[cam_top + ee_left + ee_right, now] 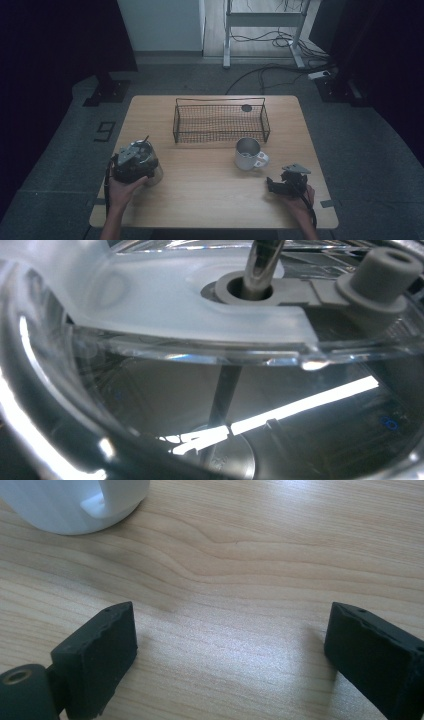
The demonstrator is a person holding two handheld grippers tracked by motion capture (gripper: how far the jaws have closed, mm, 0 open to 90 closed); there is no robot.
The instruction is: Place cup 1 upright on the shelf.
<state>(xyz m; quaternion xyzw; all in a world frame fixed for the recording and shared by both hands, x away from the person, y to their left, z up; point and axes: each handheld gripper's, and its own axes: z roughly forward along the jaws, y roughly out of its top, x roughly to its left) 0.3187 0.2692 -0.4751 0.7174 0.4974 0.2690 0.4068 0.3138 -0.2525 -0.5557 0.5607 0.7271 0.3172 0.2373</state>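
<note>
Cup (151, 167) at the wooden table's (210, 200) eight o'clock under the left hand-held gripper (134, 159), grip unclear; right hand-held gripper (230, 650) open, over grey floor (365, 150).

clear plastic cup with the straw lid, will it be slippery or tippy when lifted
The clear plastic cup with a straw lid looks glossy, so probably slippery. The left gripper sits near its top; it may tilt. The metal straw sits loosely and could wobble.

A clear lidded cup (150, 167) with a straw stood upright right under the left gripper (132, 159); its frosted lid (165, 295) sat closed. A white mug (248, 154) stood upright just ahead of the right gripper (286, 184); apart from it.
</note>
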